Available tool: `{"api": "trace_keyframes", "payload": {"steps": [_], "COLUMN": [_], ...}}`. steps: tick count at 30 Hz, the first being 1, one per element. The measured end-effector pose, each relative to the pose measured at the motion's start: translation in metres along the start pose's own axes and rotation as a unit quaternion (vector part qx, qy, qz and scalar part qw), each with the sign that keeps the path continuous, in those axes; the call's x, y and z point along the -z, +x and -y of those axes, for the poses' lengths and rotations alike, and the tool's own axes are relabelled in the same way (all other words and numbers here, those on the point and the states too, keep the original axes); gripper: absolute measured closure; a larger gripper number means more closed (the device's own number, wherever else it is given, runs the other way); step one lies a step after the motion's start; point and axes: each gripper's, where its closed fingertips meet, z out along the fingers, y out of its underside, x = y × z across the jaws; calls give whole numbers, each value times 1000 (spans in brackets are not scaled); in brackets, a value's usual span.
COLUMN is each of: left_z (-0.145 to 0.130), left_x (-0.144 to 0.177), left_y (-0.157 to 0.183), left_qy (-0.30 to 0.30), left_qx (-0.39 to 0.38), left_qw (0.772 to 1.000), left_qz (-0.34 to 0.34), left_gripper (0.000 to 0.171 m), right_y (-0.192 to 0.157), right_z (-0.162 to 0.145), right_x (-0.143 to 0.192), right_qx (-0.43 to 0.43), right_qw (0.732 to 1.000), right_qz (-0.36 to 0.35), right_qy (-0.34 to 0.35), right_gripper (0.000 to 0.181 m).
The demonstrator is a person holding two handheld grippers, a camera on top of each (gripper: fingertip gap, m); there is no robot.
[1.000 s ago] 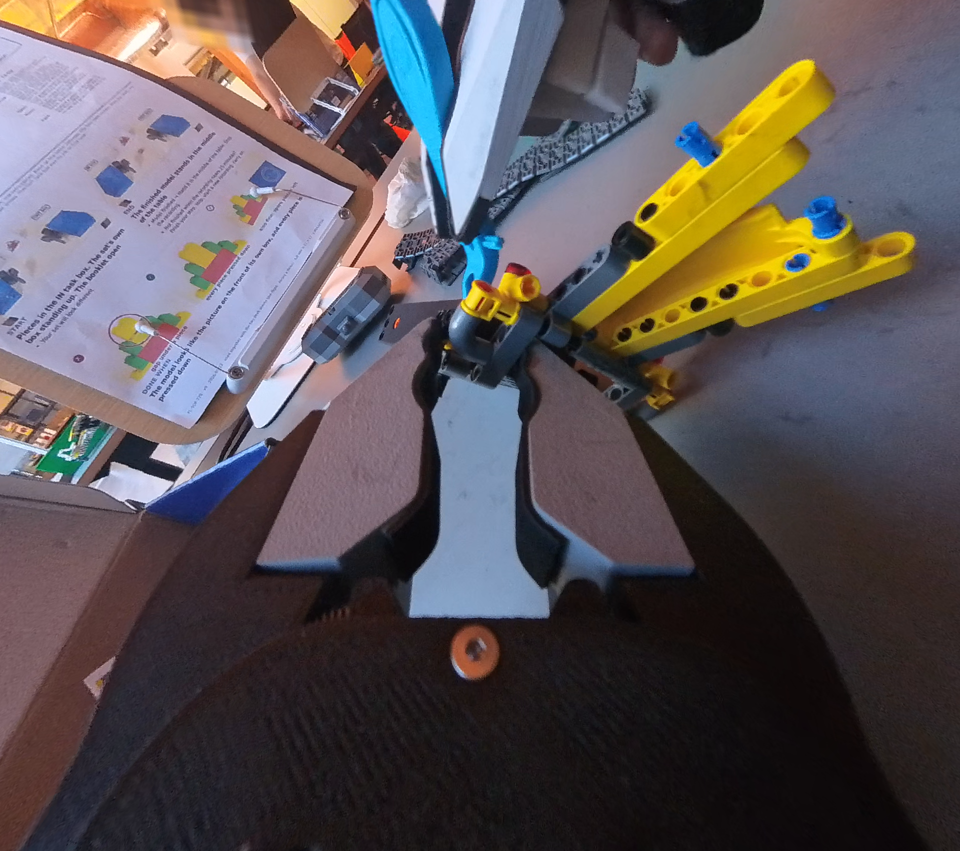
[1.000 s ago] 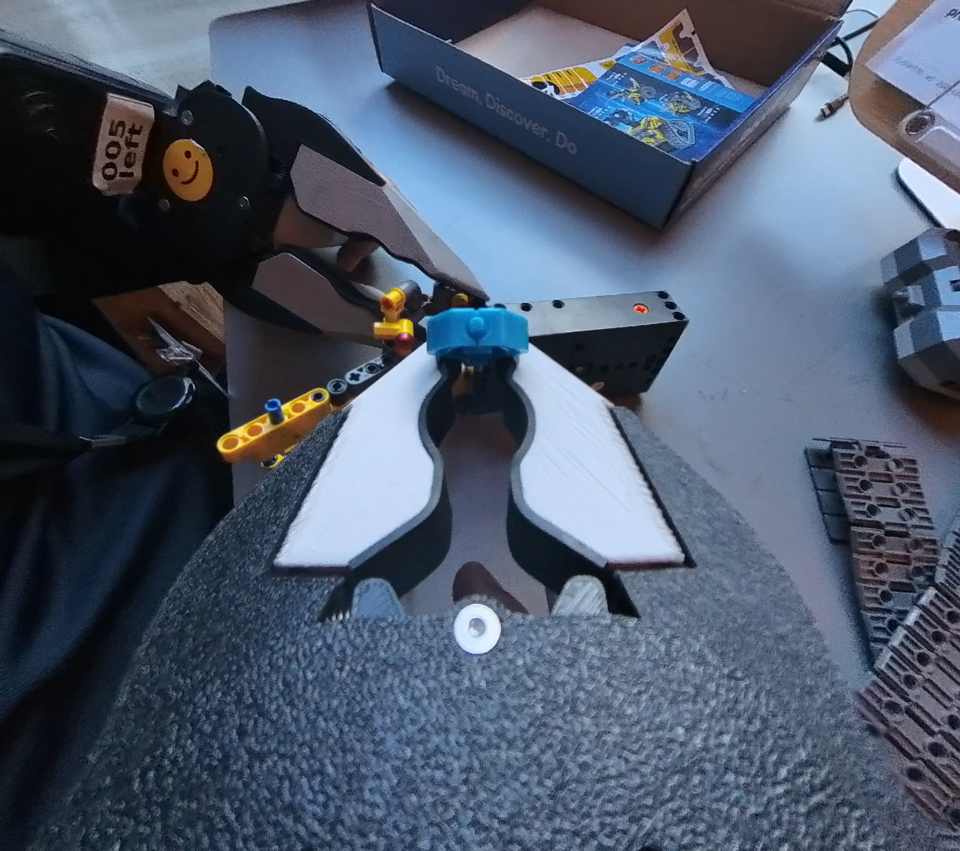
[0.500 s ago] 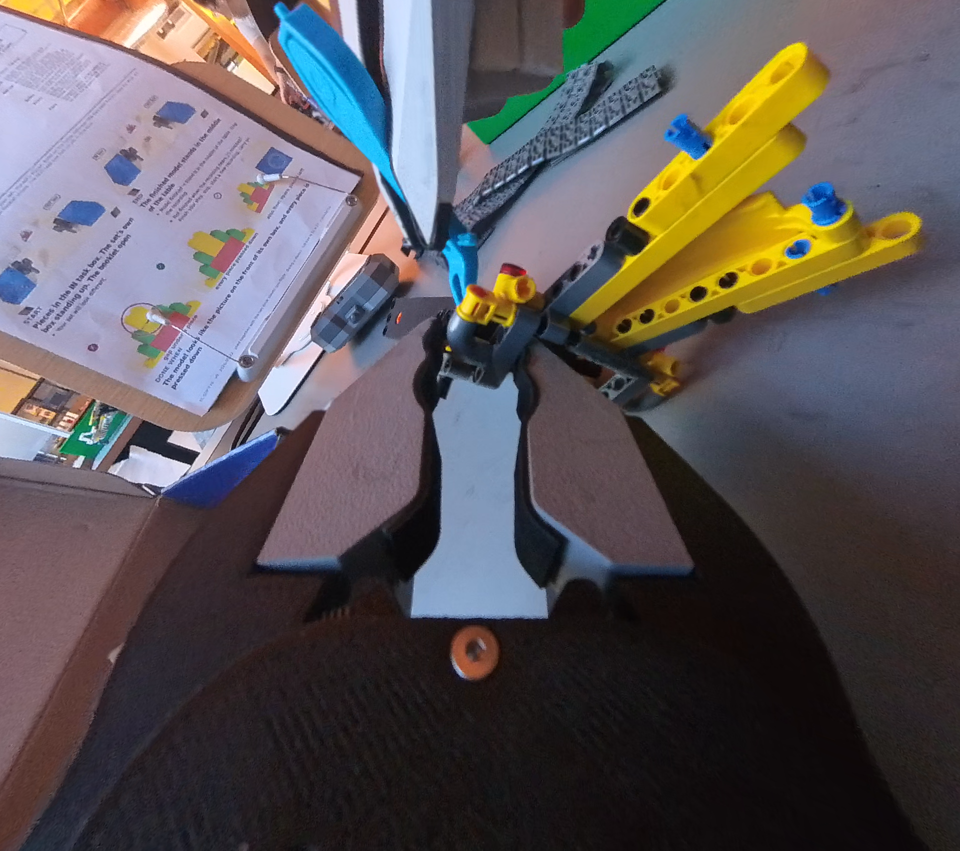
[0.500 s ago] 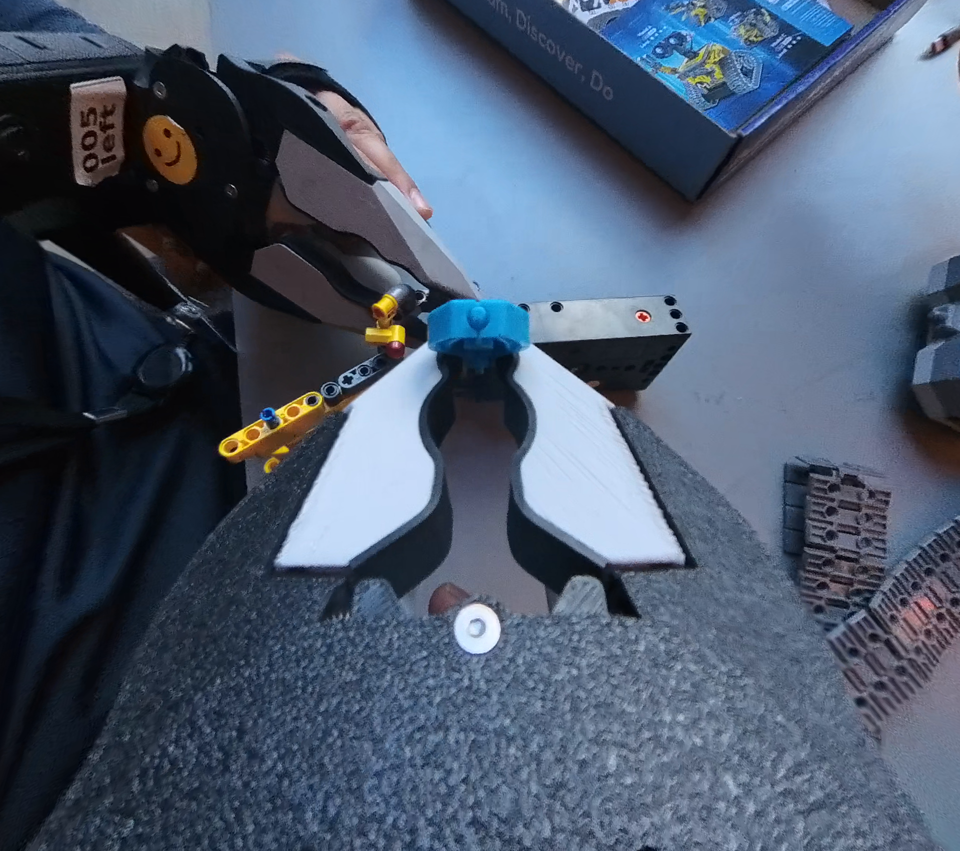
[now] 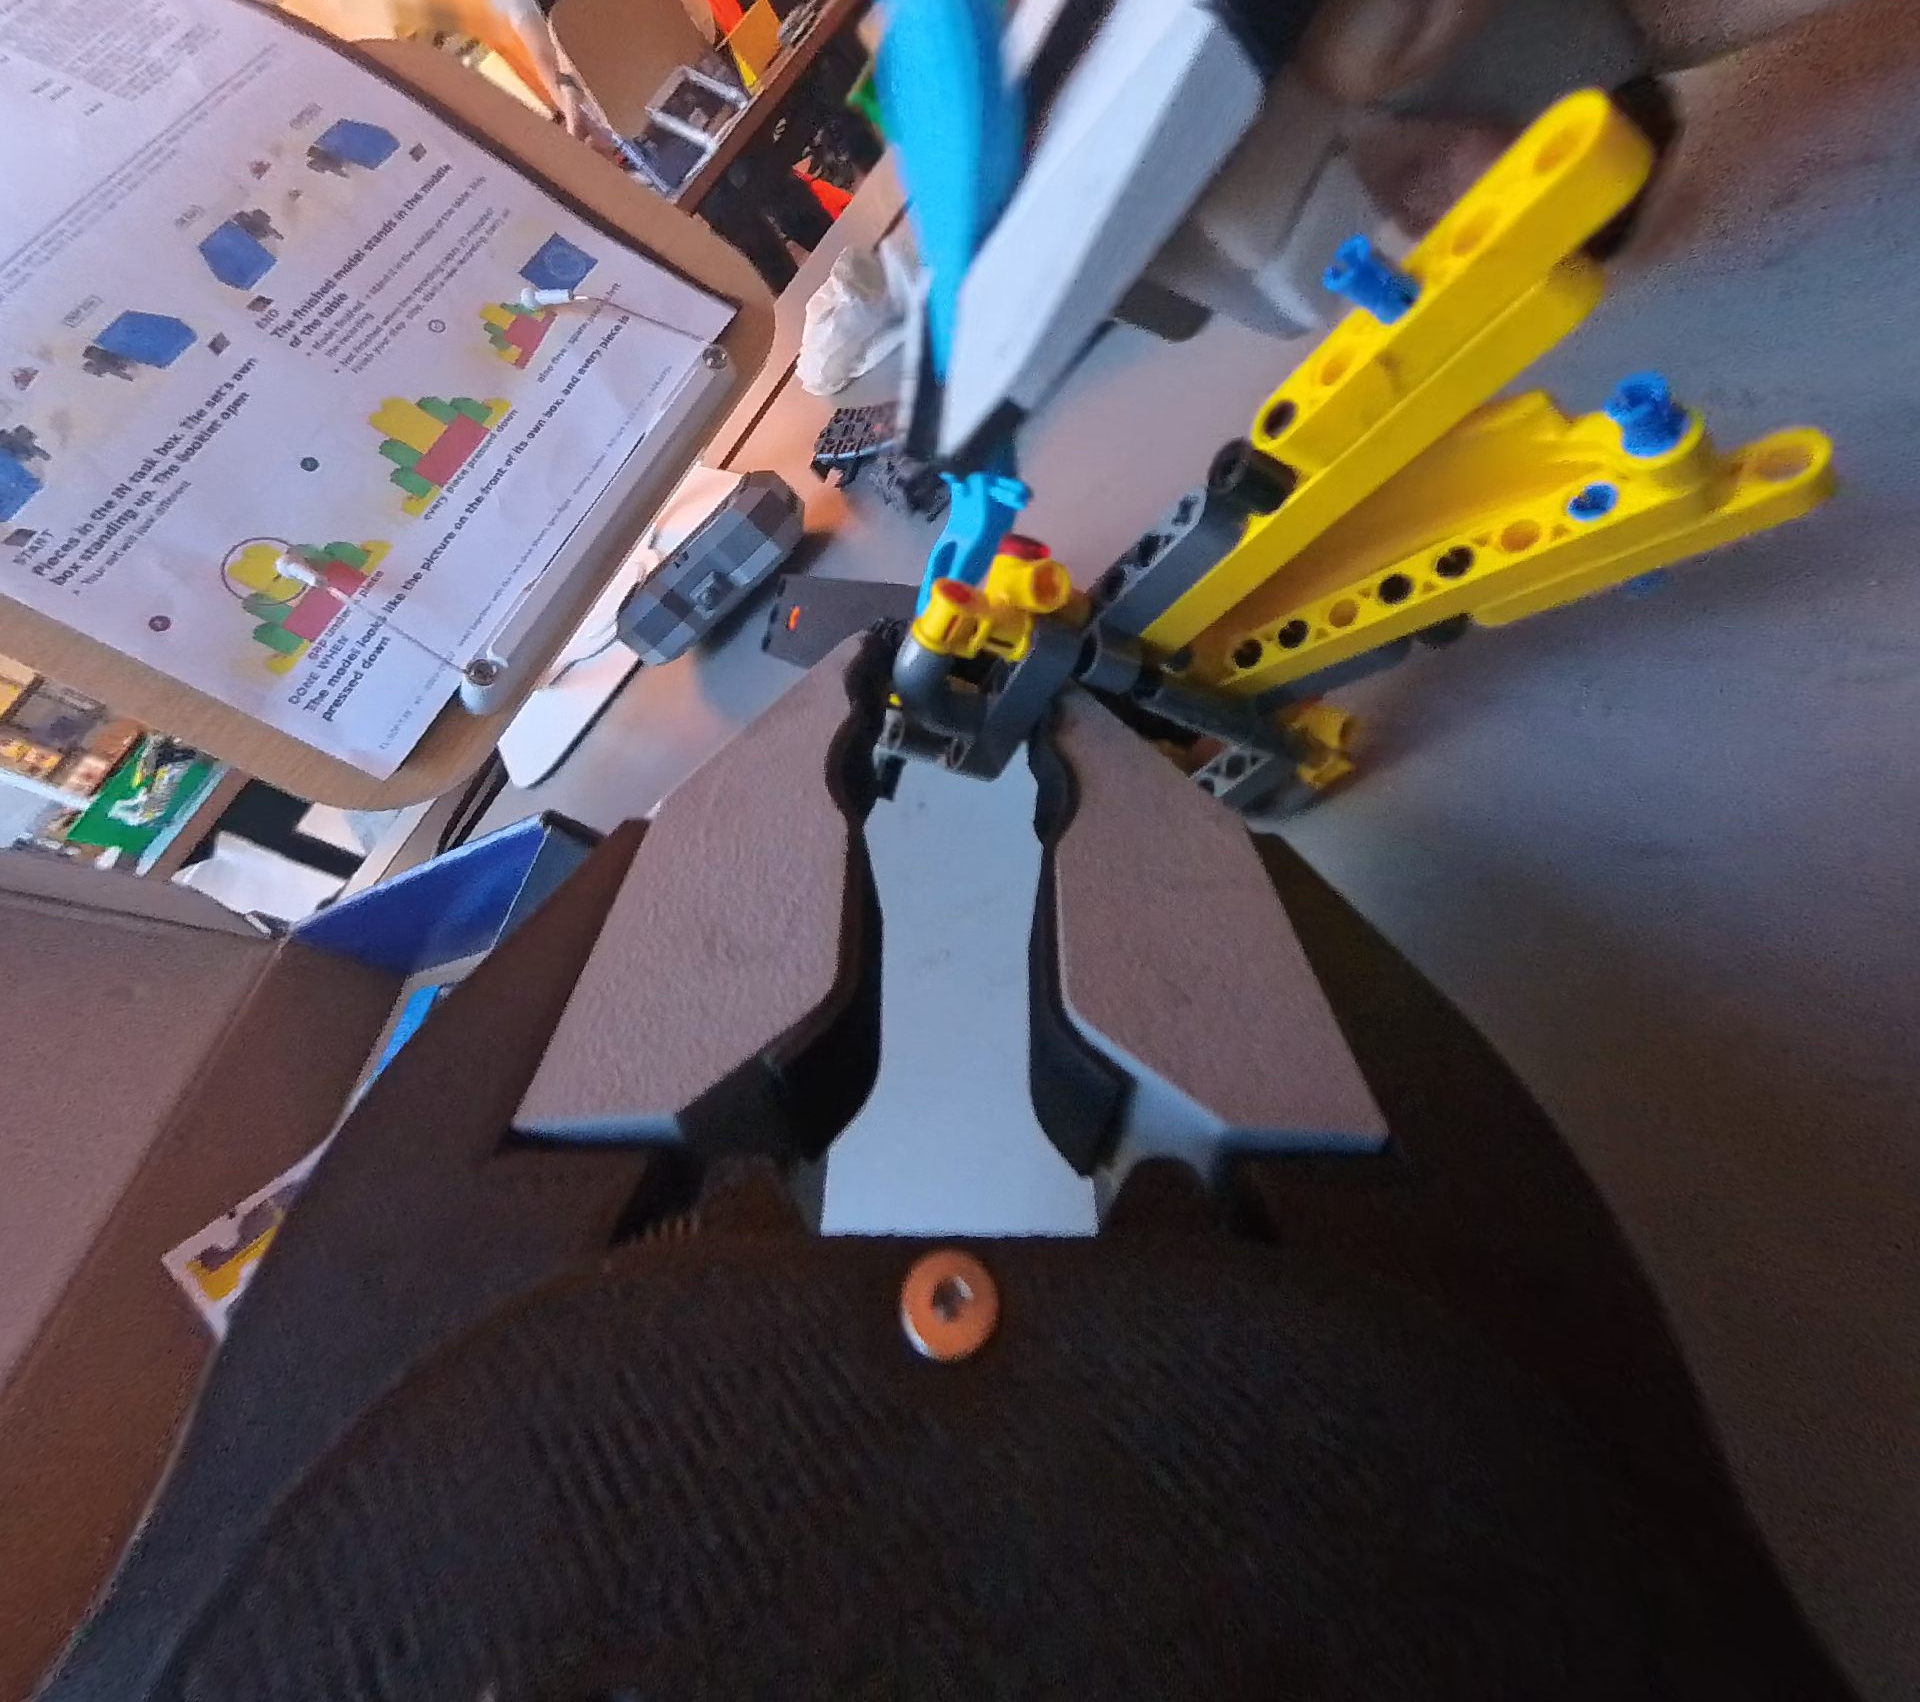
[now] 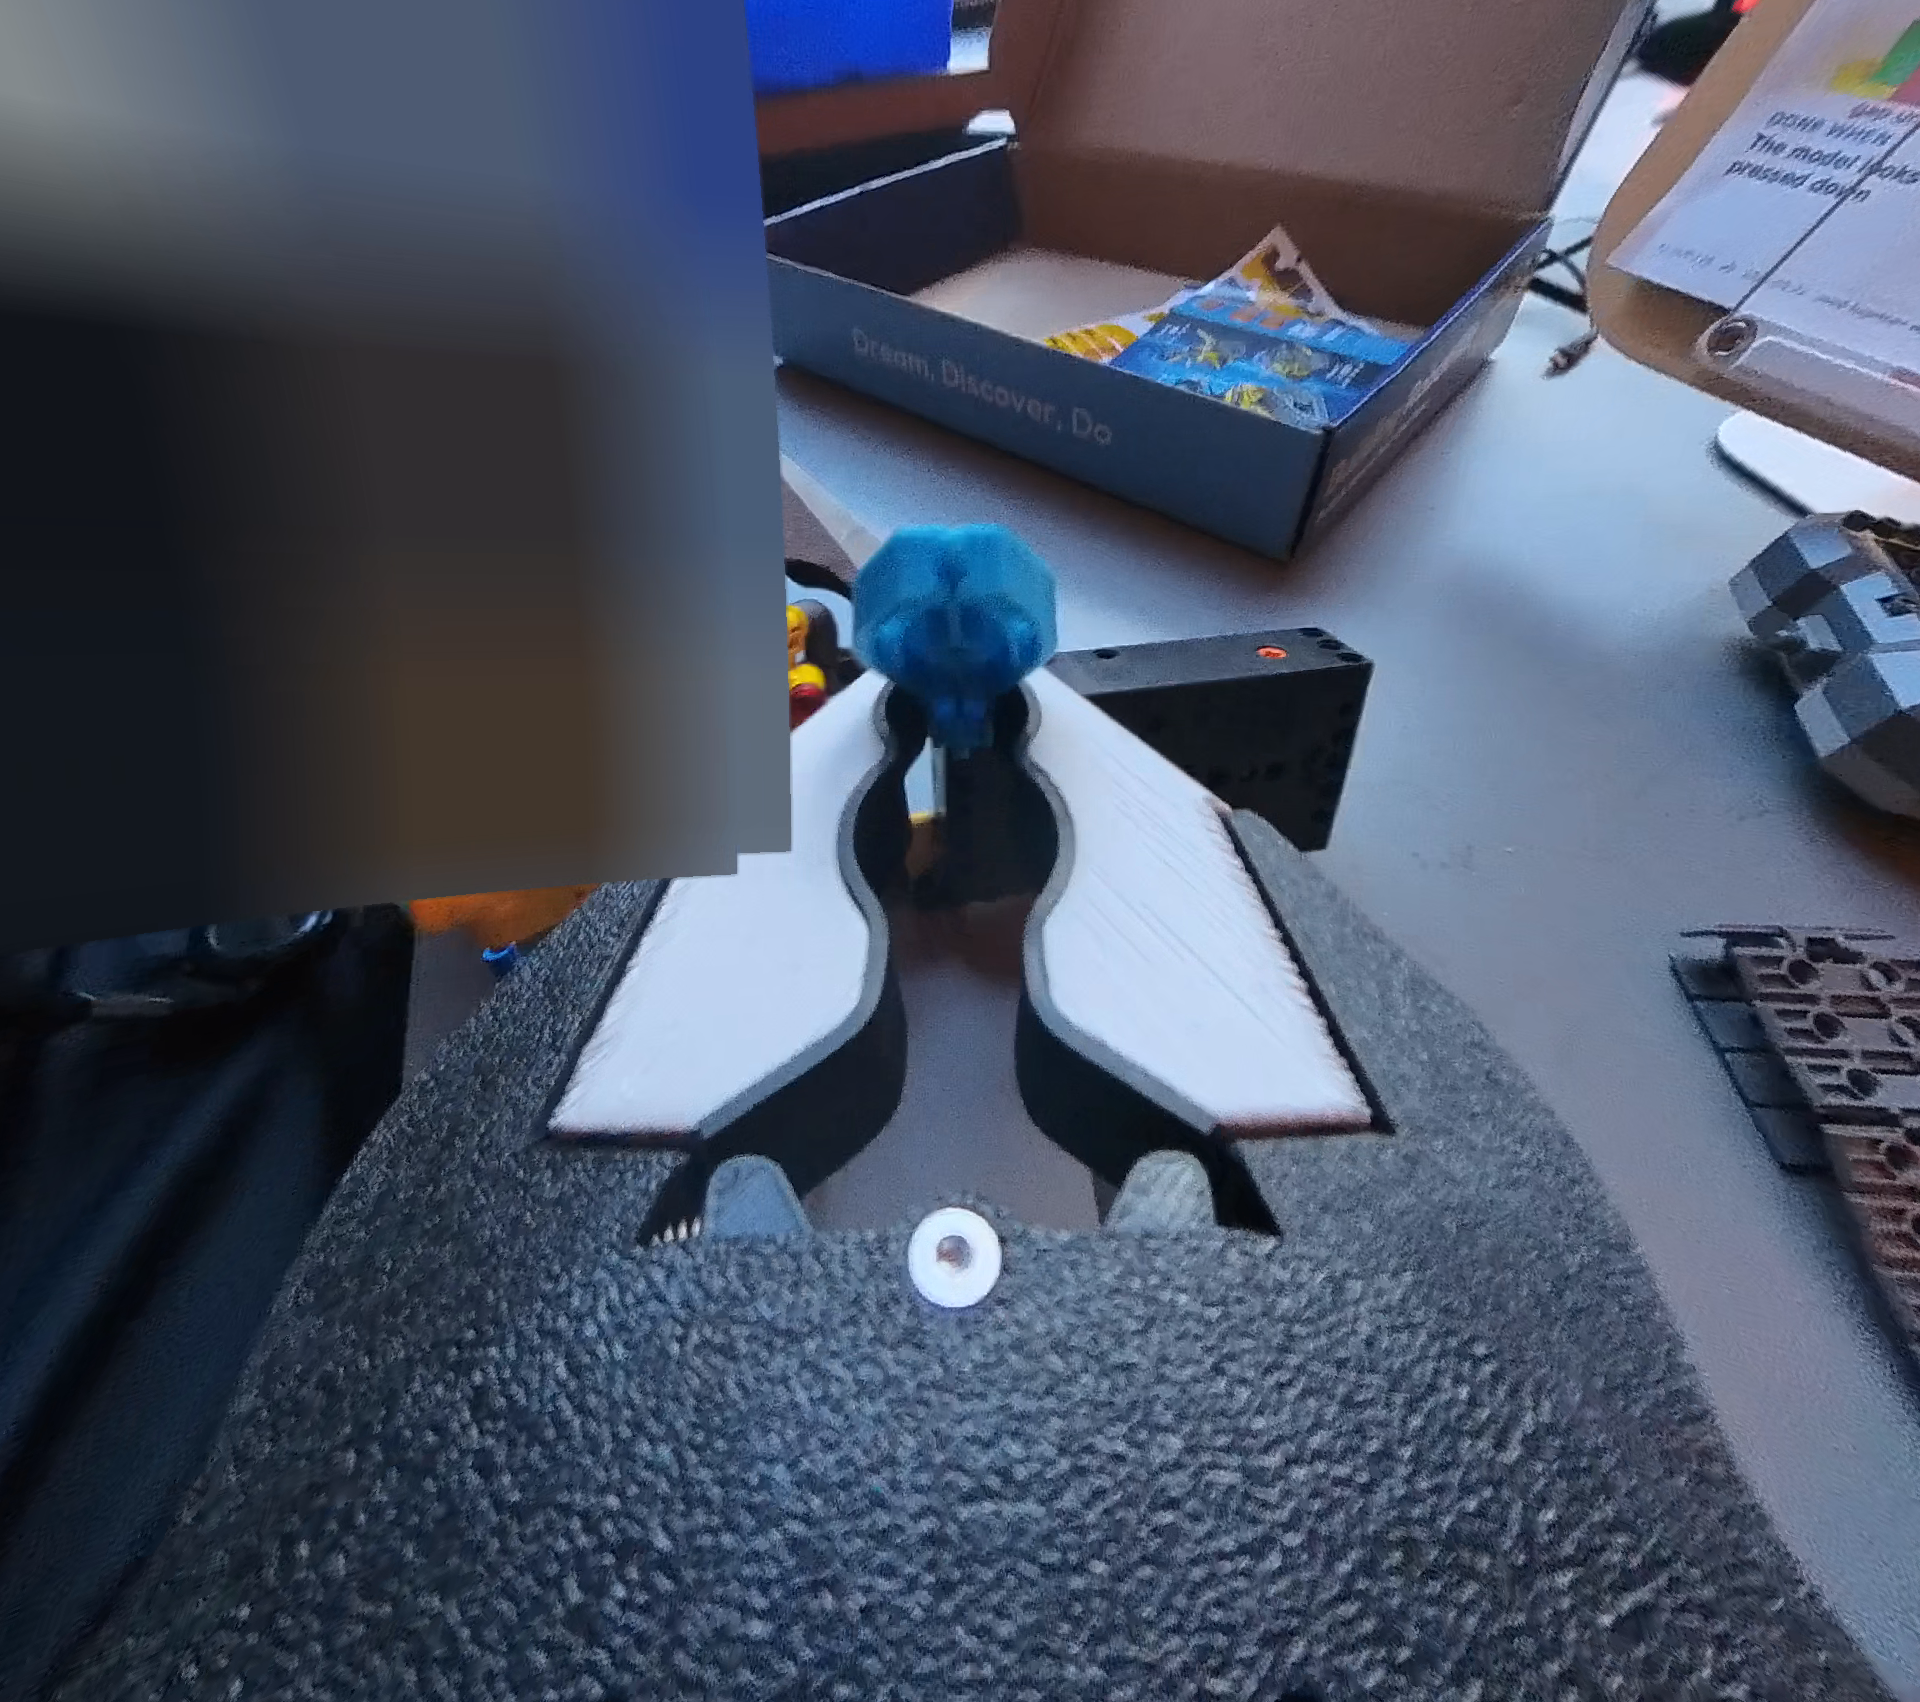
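A: What are the left tongs point(image 5: 961, 696) holding?

B: They are closed narrow on the grey joint of a brick model point(image 5: 977, 686). Small yellow connectors point(image 5: 987, 603) sit on top of that joint, and long yellow beams point(image 5: 1455, 447) with blue pins fan out toward two o'clock, over the grey counter point(image 5: 1662, 873).

A: And the right tongs point(image 6: 956, 717)?

B: Pinched narrow on the stem of a blue faceted piece point(image 6: 954, 603), whose round head stands up just past the tips. In the left wrist view the same tongs reach in from one o'clock, and the blue piece's stem almost meets the yellow connectors; whether they touch, I cannot tell, for the picture is blurred there.

A: What lies about them?

B: In the right wrist view a black block point(image 6: 1226, 717) lies on the counter just behind the tips, at two o'clock. Beyond it, at one o'clock, is an open cardboard box point(image 6: 1039, 416) with a blue front wall and a printed leaflet point(image 6: 1247, 343) inside. A grey brick lump point(image 6: 1839, 624) lies at three o'clock, and dark track links point(image 6: 1829, 1039) at four. A sheet of pictures on a wooden board point(image 5: 644, 218) stands at ten o'clock in the left wrist view.
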Motion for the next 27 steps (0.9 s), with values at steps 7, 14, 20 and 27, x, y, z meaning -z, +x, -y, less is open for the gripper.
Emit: {"api": "trace_keyframes", "payload": {"steps": [7,14,20,27], "left_z": [0,-1,2,-3], "left_x": [0,2,4,8], "left_y": [0,-6,0,4], "left_qy": [6,9,11,-7], "left_qx": [-7,-4,7,-16], "left_qw": [1000,1000,1000,1000], "left_qz": [-2,11,-7,2], "left_gripper": [145,145,141,119], "right_y": [9,19,13,0], "right_z": [-4,1,0,-5], "right_x": [-1,5,5,12], "right_qx": [-63,-92,-51,-24], "right_qw": [997,995,998,999], "right_qz": [-17,20,35,40], "right_qy": [40,14,-6,1], "right_gripper": [172,176,173,173]}}
